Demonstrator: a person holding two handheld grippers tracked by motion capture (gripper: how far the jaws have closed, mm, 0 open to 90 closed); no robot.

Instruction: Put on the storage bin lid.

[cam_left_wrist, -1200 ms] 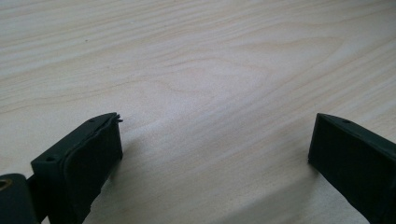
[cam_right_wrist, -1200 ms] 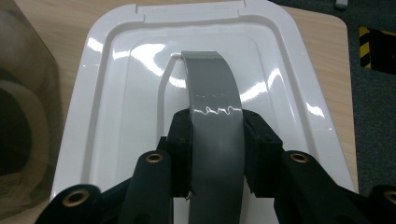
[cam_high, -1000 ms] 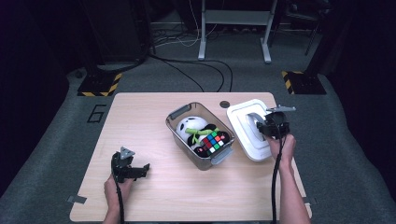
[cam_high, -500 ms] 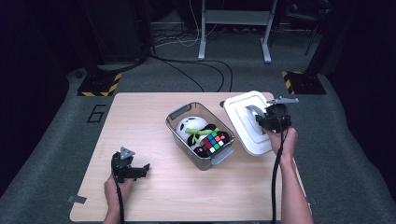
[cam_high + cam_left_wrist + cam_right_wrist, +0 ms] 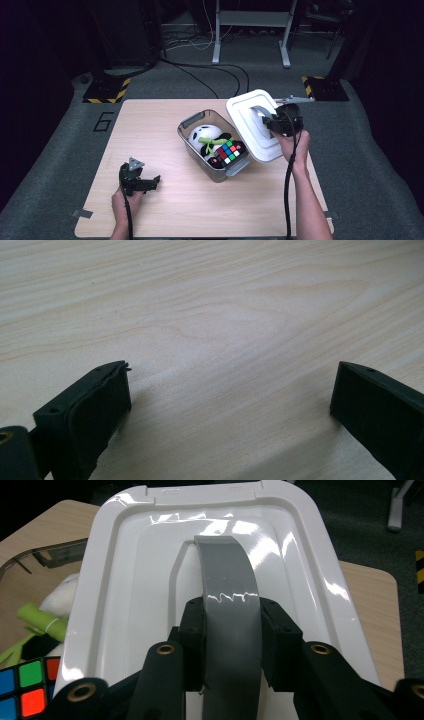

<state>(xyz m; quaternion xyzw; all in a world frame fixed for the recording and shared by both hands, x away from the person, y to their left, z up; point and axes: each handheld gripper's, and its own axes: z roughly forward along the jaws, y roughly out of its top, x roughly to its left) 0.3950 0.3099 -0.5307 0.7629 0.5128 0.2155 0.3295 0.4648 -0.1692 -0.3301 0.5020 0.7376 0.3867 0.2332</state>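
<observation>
Bin (image 5: 197, 123) holds plush toy (image 5: 205, 135) and puzzle cube (image 5: 230, 152); lid (image 5: 243, 112) off.

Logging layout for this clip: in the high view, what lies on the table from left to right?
Left black tool → clear plastic bin of toys → white plastic lid with grey handle → right black tool, shut on the handle.

High cam overhead, gripper cams close-up
</observation>
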